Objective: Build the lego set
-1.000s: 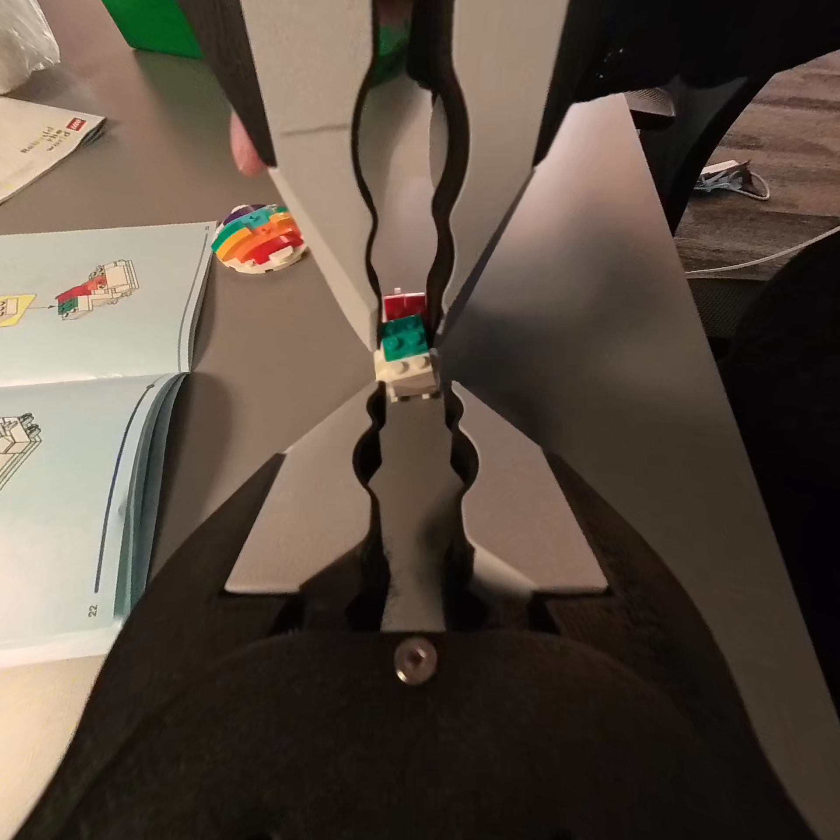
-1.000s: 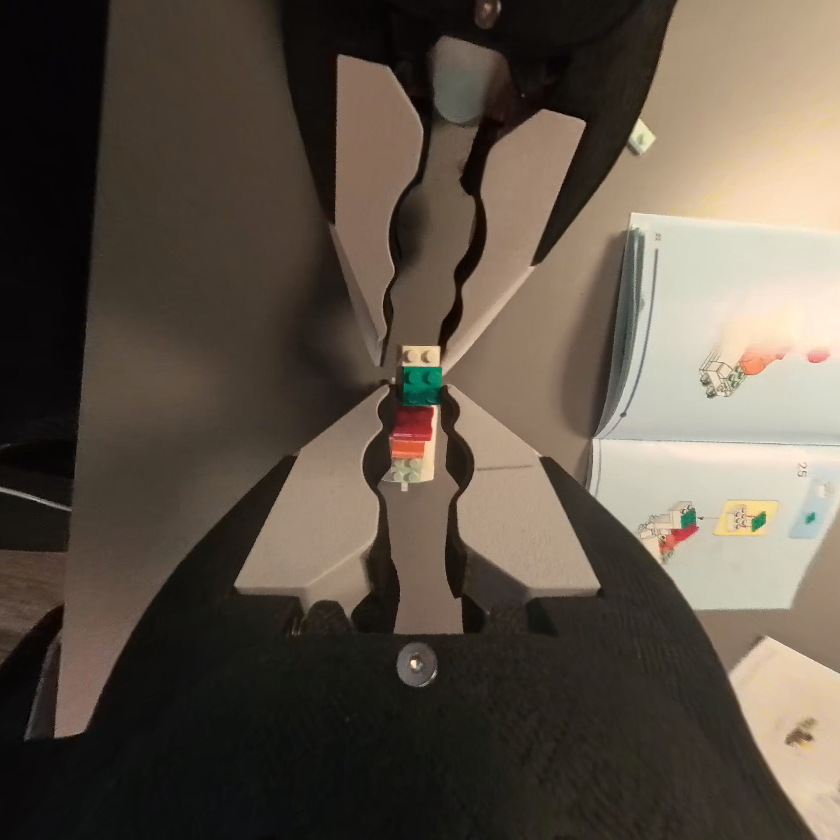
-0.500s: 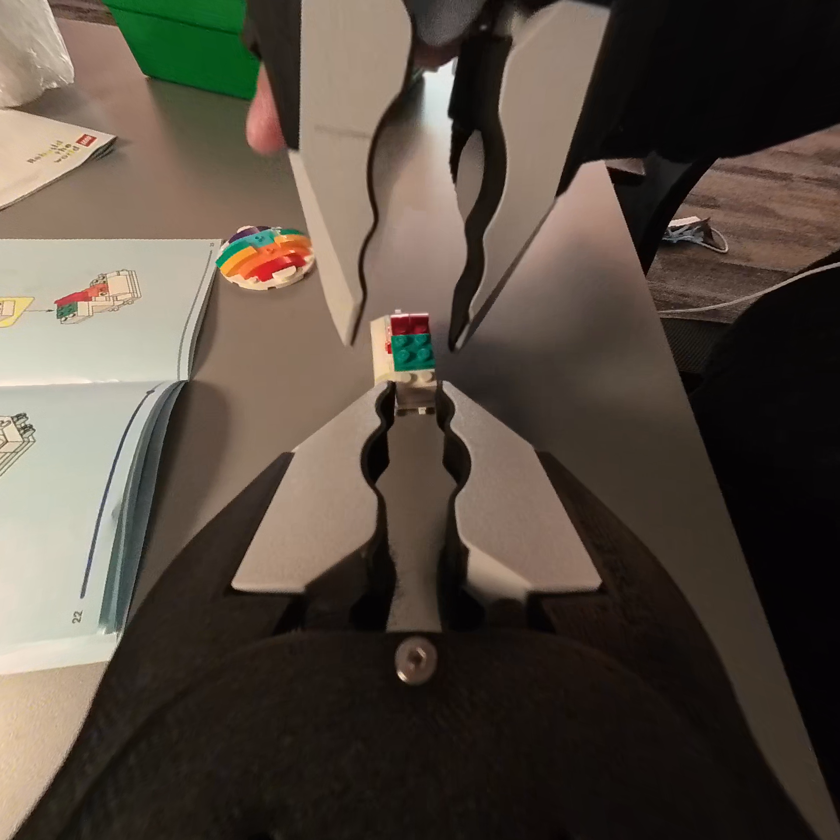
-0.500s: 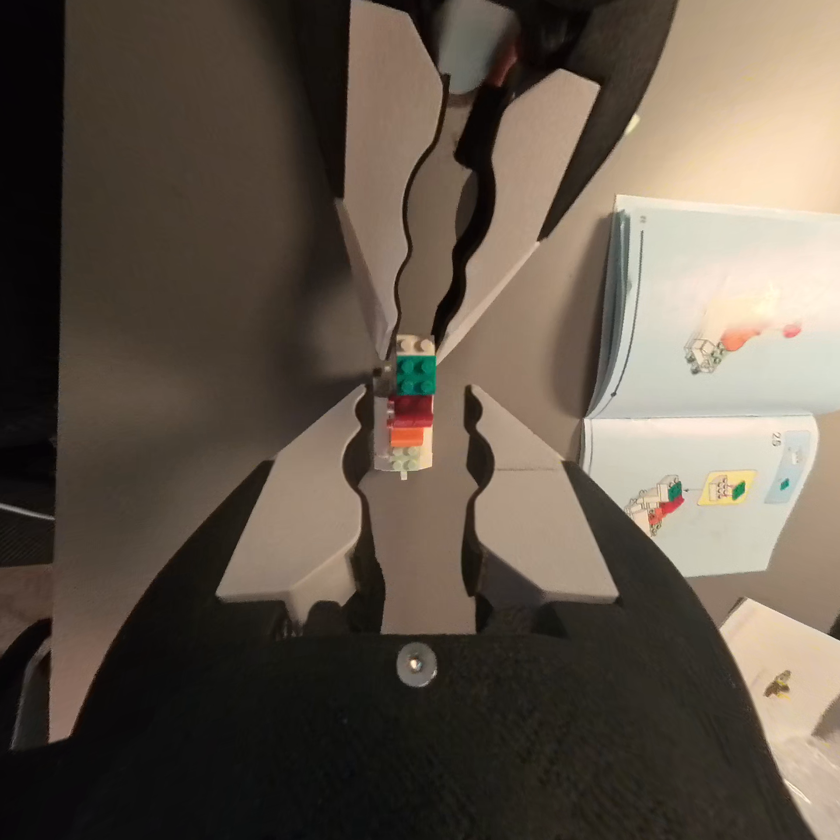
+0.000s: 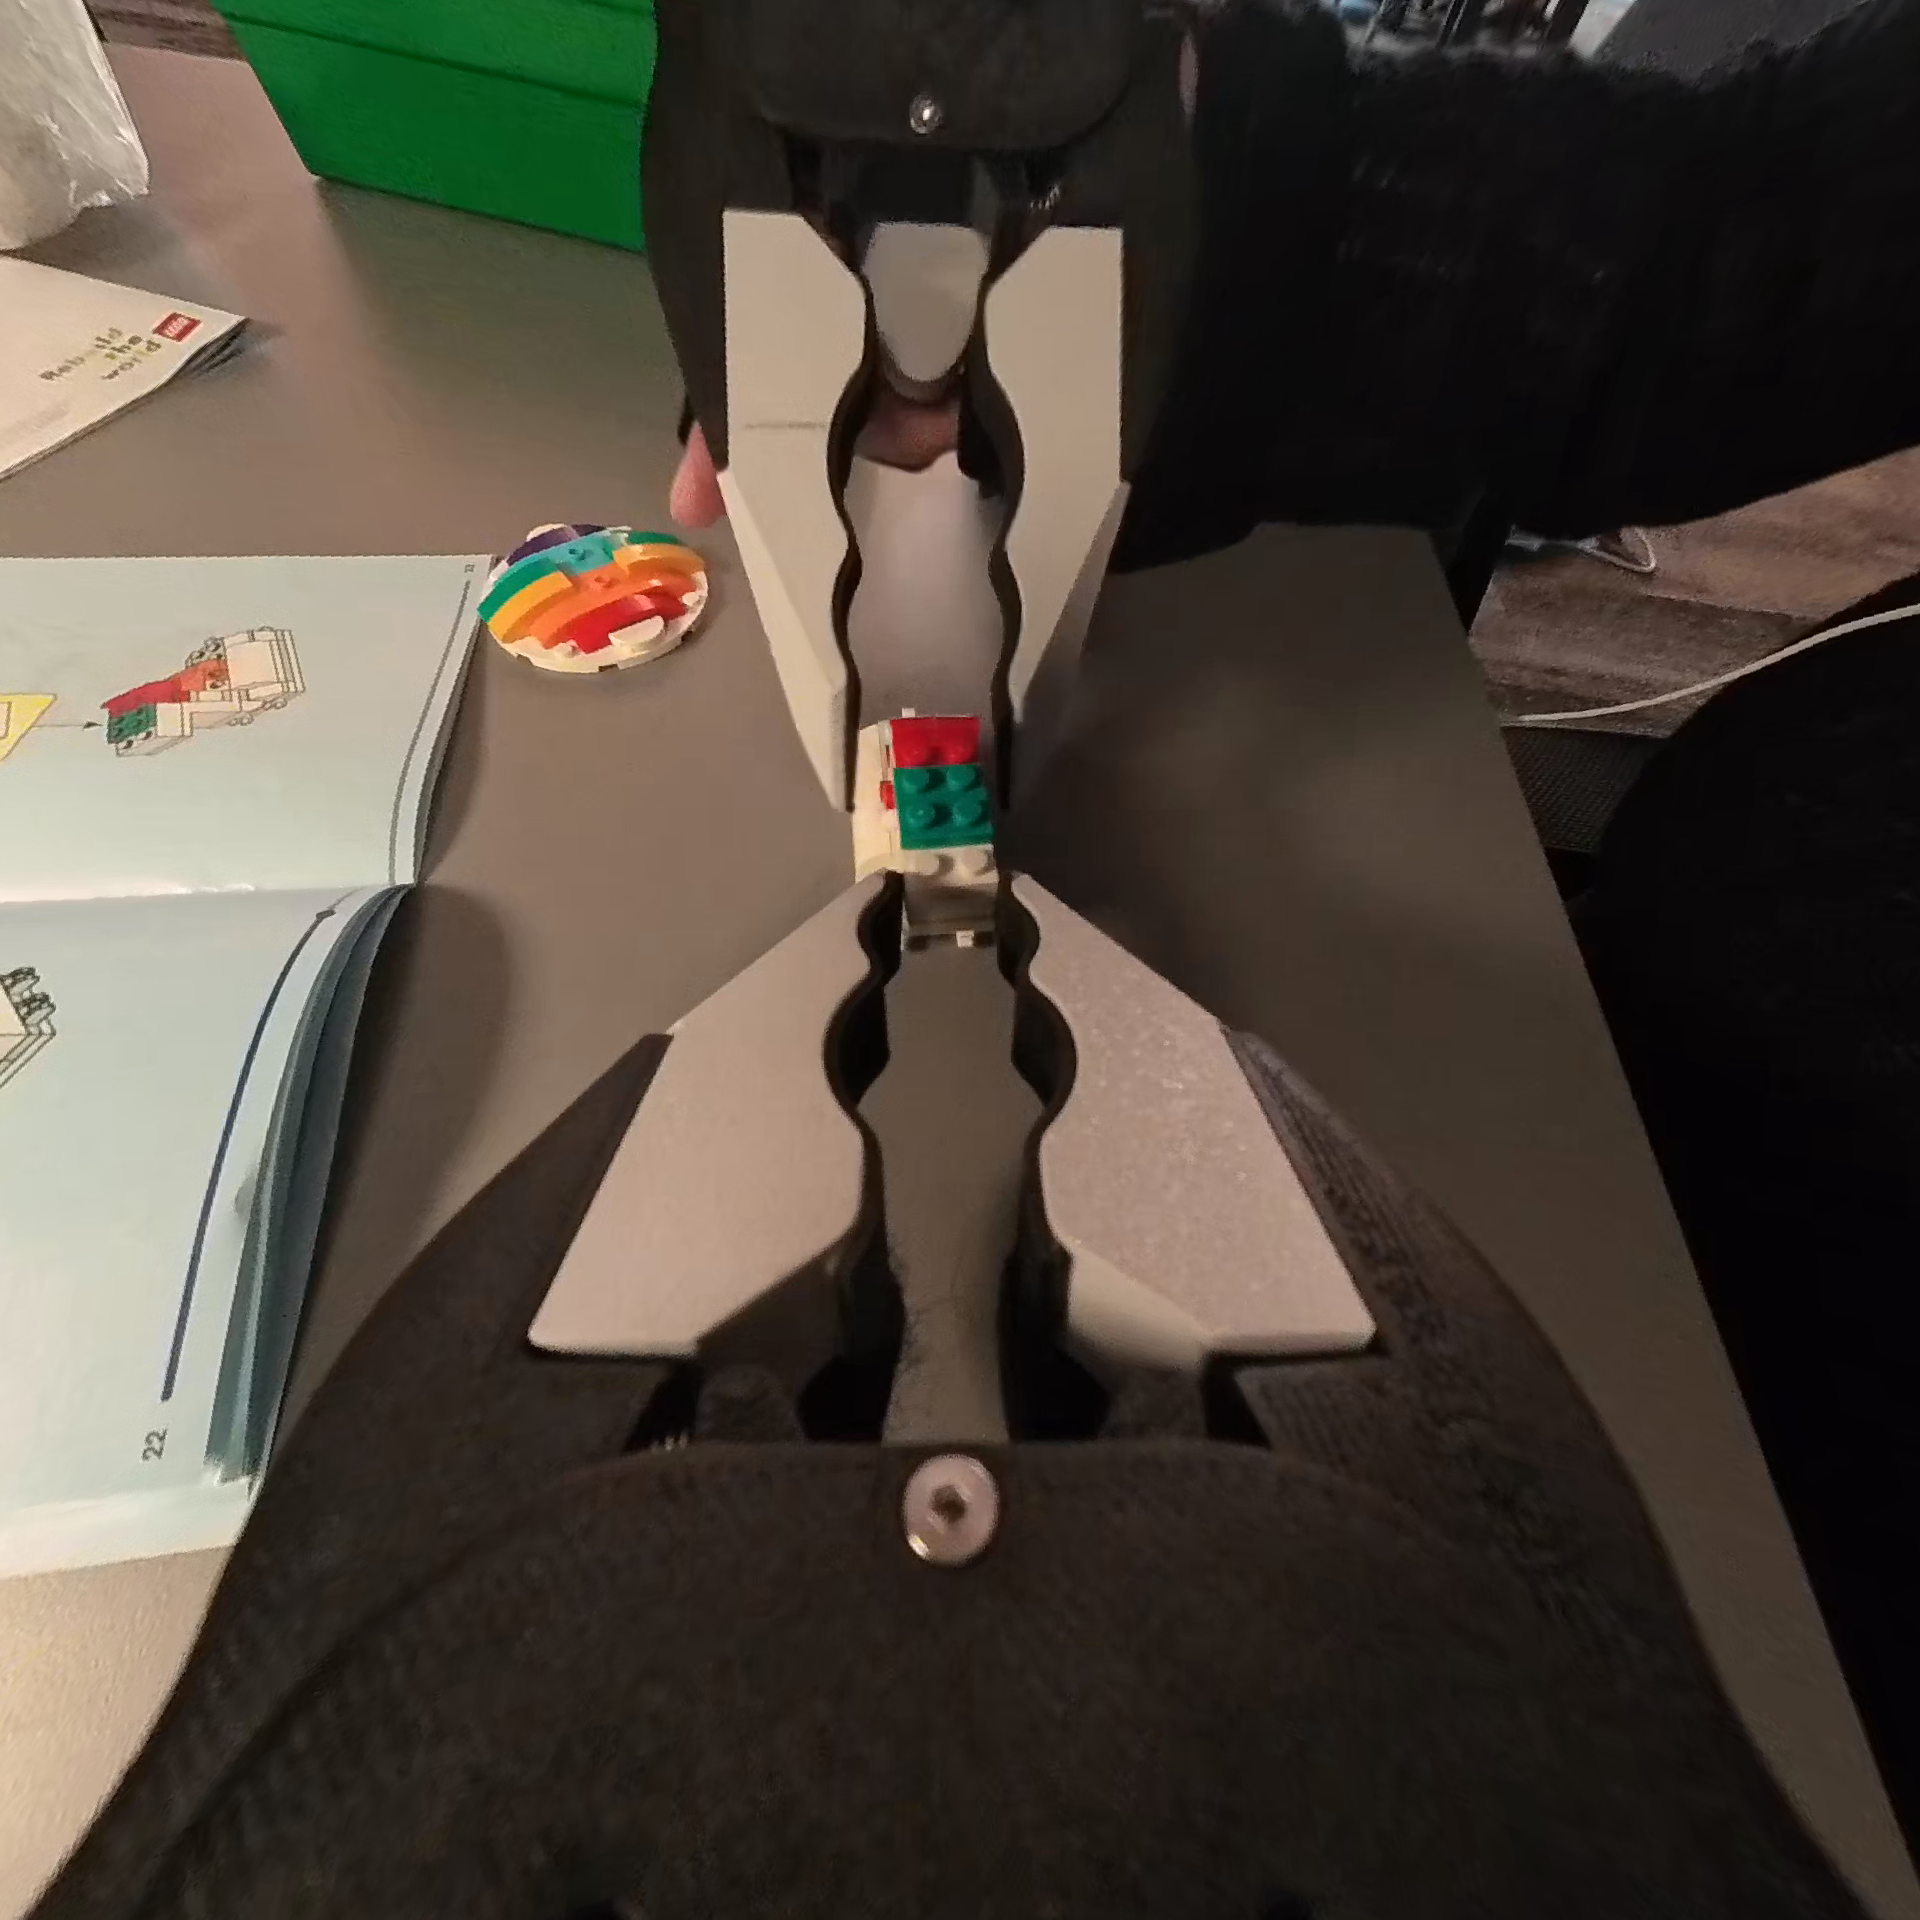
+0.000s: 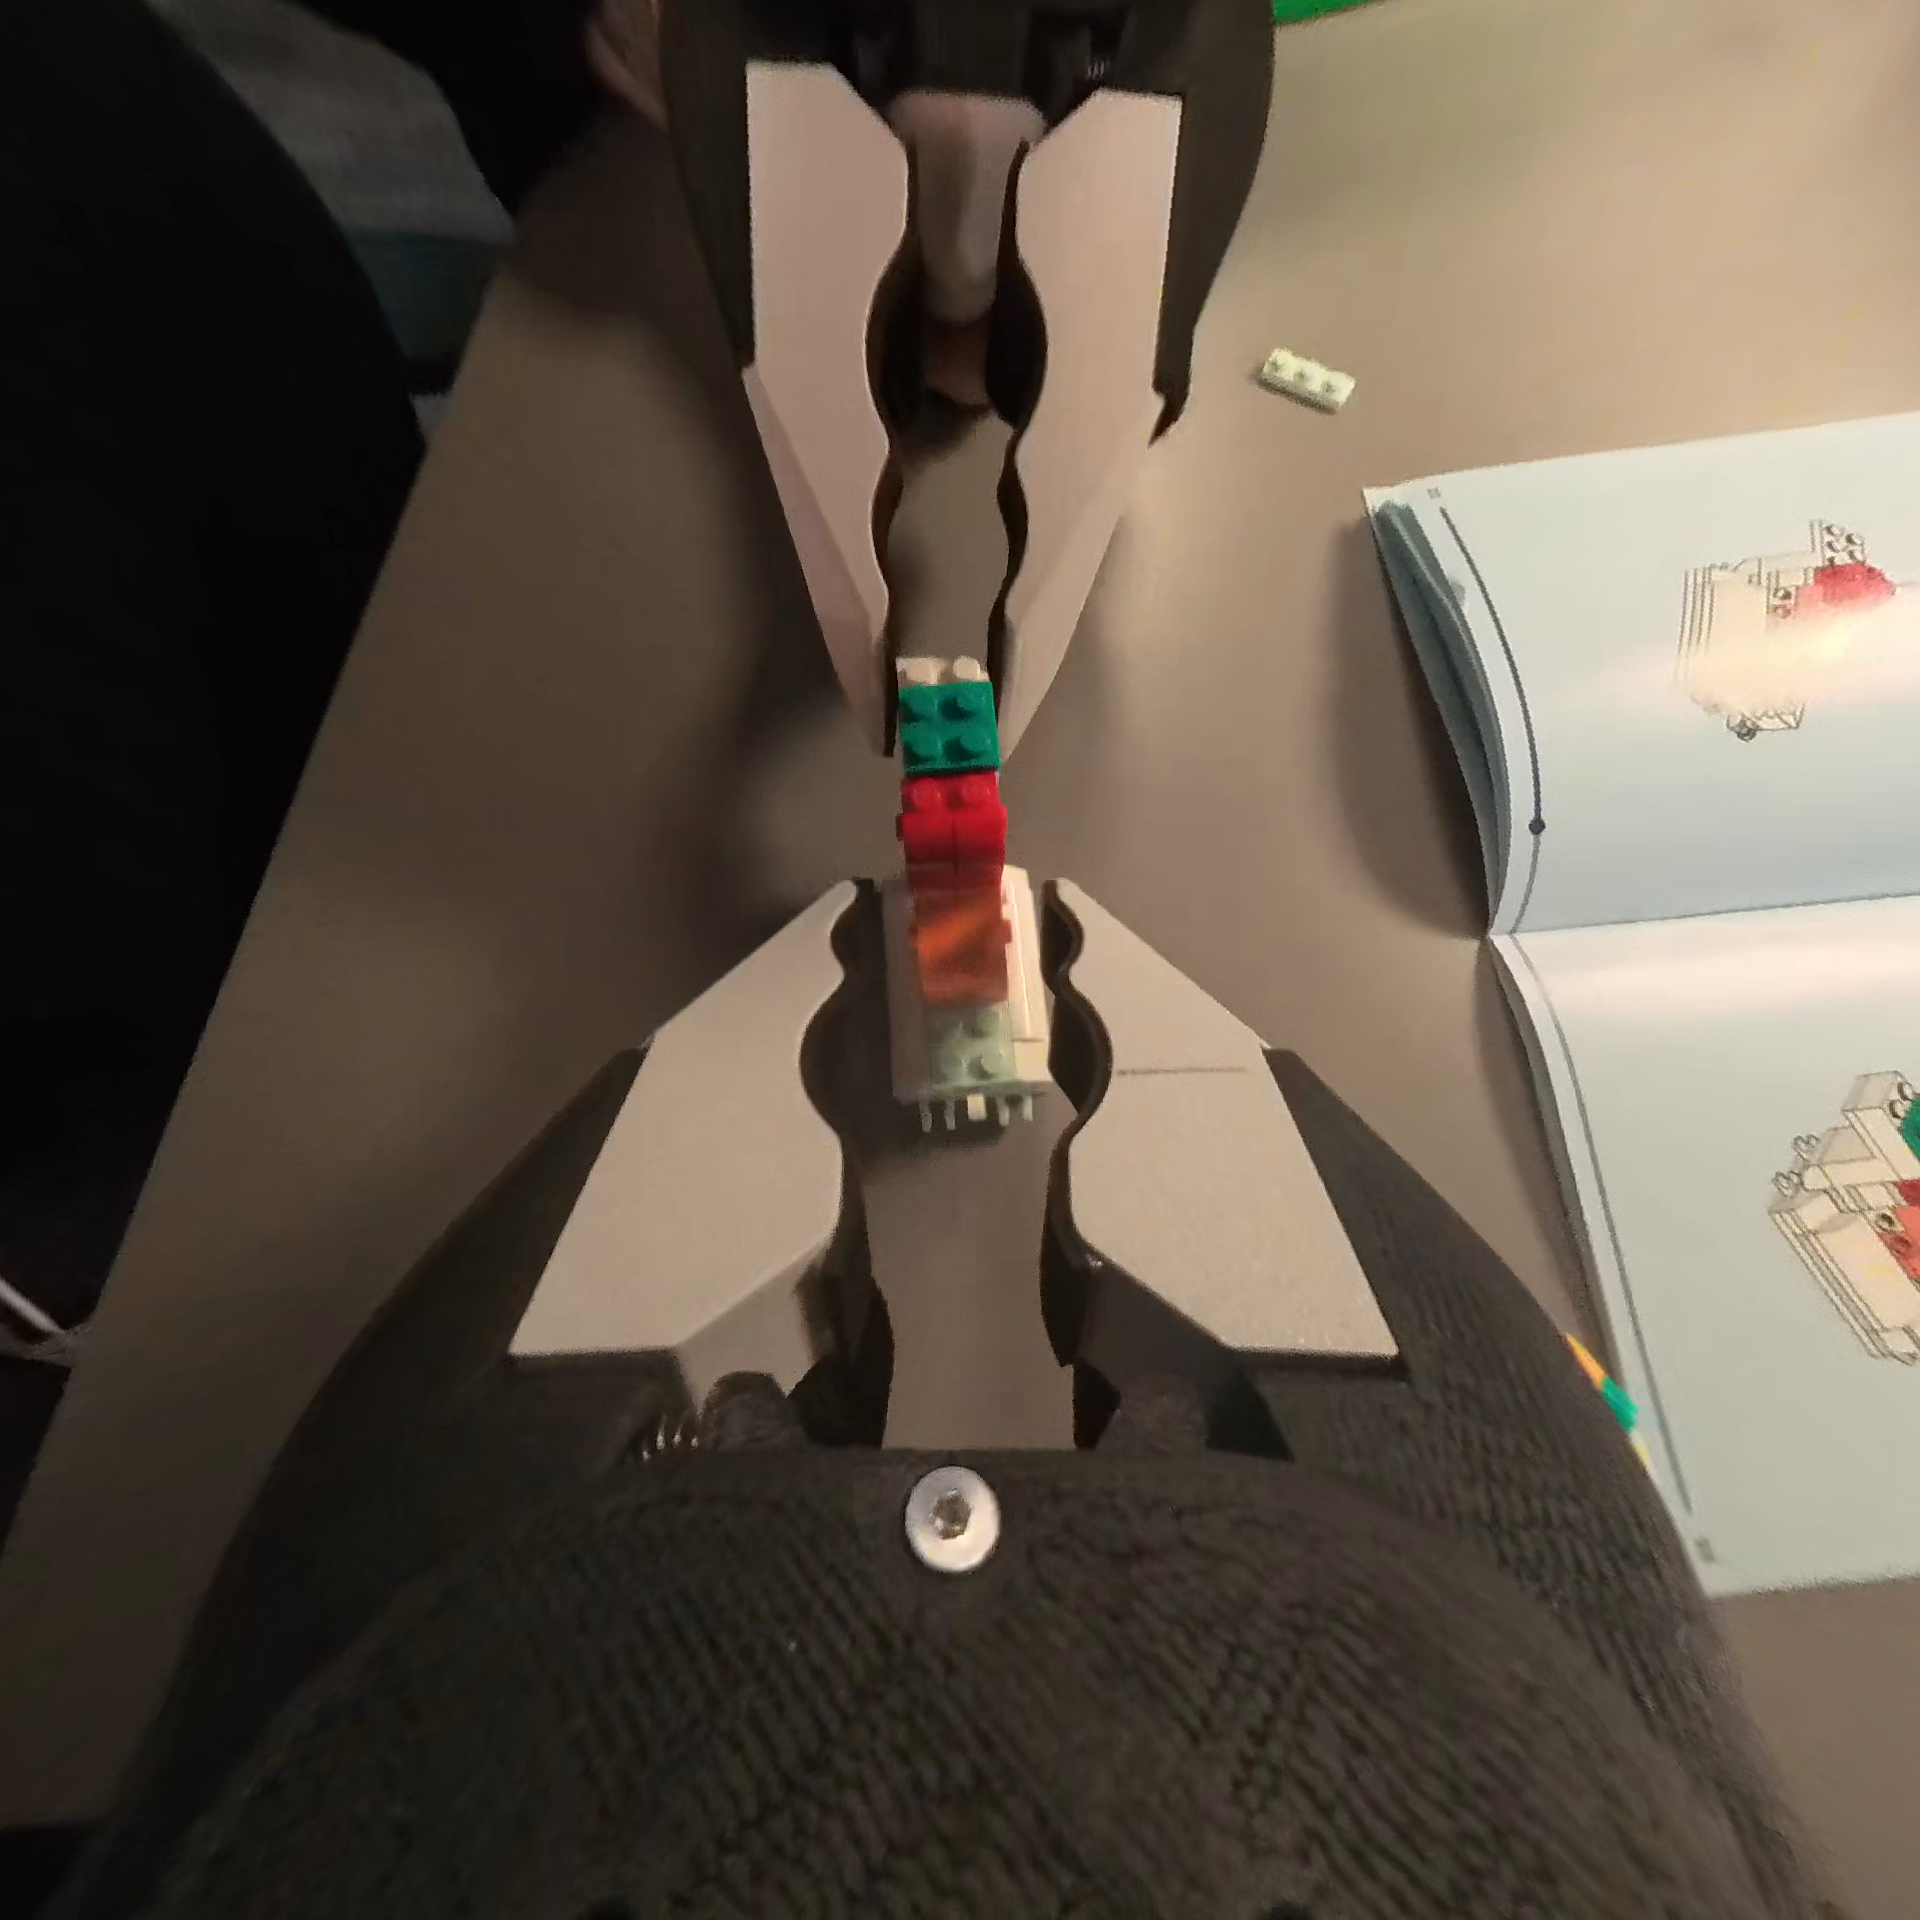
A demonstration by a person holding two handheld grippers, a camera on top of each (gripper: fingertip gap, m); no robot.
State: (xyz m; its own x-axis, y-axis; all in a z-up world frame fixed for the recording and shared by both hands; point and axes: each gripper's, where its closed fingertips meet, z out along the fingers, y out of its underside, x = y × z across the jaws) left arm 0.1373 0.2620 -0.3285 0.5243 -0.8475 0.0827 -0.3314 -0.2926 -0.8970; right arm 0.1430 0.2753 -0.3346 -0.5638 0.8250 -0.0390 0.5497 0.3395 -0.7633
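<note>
A small lego model (image 5: 940,800) of white, green, red and orange bricks hangs in the air between my two grippers, which face each other. My left gripper (image 5: 945,894) is shut on its white end. It also shows at the top of the right wrist view (image 6: 940,717). My right gripper (image 6: 953,888) is closed around the other, wider white and orange part of the model (image 6: 951,831), with its jaws against both sides. From the left wrist view the right gripper (image 5: 923,800) flanks the red and green bricks.
An open instruction booklet (image 5: 208,727) lies on the grey table (image 5: 1299,831), with a round rainbow lego piece (image 5: 594,603) beside it. A green box (image 5: 447,114) stands at the back. A pale green plate (image 6: 1307,376) lies loose near the booklet (image 6: 1714,727). My left and right fingertips are right by each other. About 12 centimetres separates my right fingertips from the round rainbow lego piece (image 5: 594,603).
My right gripper opened half a second ago, then slid farther along the model and closed on its wider part. My left gripper kept hold of the white end.
</note>
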